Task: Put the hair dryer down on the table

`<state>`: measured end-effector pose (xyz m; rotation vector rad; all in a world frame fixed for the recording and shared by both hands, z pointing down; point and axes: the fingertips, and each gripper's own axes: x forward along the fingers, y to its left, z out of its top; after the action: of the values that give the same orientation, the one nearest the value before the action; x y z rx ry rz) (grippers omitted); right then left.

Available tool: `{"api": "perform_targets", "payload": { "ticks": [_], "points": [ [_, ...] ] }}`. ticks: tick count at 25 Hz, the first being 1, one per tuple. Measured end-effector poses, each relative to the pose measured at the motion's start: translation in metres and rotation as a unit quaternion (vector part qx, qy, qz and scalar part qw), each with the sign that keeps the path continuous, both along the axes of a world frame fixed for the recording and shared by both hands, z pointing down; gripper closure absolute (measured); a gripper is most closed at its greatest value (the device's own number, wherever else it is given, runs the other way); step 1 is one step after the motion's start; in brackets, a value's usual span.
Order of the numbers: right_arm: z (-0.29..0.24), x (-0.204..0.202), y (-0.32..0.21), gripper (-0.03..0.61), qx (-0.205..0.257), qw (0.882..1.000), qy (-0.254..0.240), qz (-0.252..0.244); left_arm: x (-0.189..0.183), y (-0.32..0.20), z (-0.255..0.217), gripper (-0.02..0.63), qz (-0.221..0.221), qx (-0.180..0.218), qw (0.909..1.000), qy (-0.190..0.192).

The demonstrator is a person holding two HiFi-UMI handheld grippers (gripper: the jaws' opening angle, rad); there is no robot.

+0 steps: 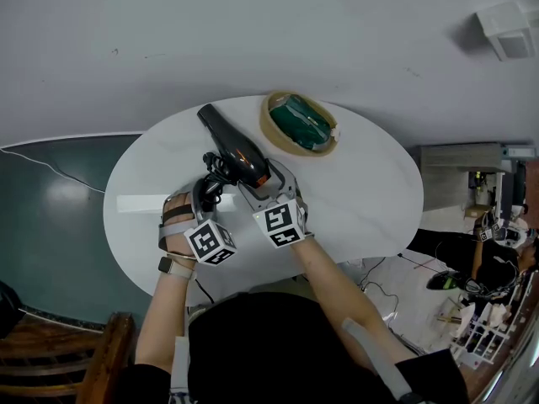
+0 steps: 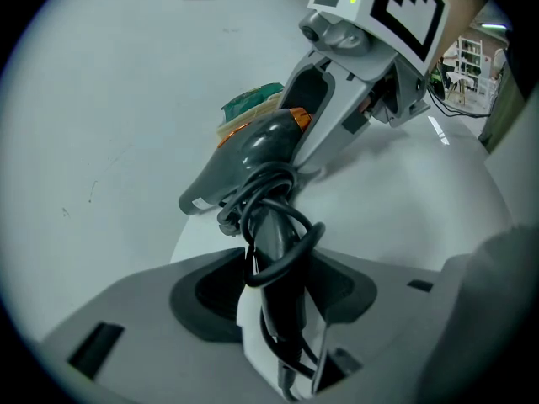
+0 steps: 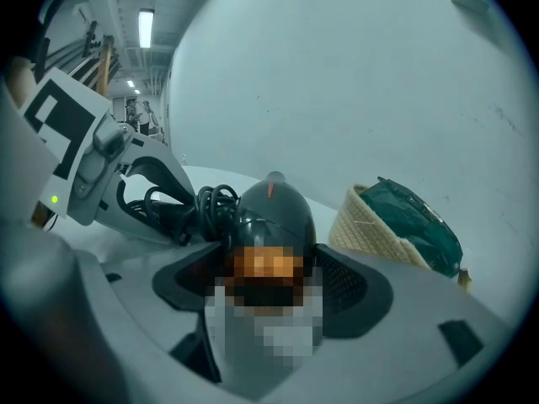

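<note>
Item: hair dryer [image 1: 240, 154] over white oval table [image 1: 354, 200]

Description: black body with an orange band near the rear. Its barrel points away from the person, toward the far left edge of the table. The handle [image 2: 282, 268] slopes back toward the person with the black cord [image 1: 215, 171] coiled around it.

Position: over the middle of the table top, just left of the basket [image 1: 271, 133]. No view shows whether the body rests on the surface or sits slightly above it.

Left gripper [image 1: 206, 194]: jaws spread wide on either side of the handle and cord. In the left gripper view the pads stand clear of the handle, so the grasp is released.

Right gripper [image 1: 268, 182]: jaws closed against the rounded rear end of the dryer. In the right gripper view a pad meets each flank, so it grasps the body. The two grippers sit side by side, their marker cubes nearly touching.

Adjacent stock: a round woven basket at the far edge of the table, holding a dark green bundle [image 1: 301, 123]. It stands just beside the dryer, apart from both grippers.
</note>
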<state>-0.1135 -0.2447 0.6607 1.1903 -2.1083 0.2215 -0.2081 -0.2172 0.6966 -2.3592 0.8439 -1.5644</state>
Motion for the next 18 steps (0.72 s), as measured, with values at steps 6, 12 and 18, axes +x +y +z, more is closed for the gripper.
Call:
{"api": "perform_targets", "payload": {
  "ticks": [6,12,18],
  "points": [
    [-0.001,0.000,0.000,0.219,-0.005,1.000,0.001,0.004,-0.002,0.001,0.000,0.394,0.000,0.004,1.0000,-0.005],
    [-0.011,0.002,0.002,0.219,0.003,1.000,-0.011,0.009,-0.007,0.003,-0.006,0.394,-0.008,0.007,0.9999,-0.011],
    [-0.023,0.004,0.012,0.219,0.008,1.000,-0.025,0.006,-0.016,0.011,-0.019,0.394,-0.027,0.017,0.9993,-0.017]
  ]
}}
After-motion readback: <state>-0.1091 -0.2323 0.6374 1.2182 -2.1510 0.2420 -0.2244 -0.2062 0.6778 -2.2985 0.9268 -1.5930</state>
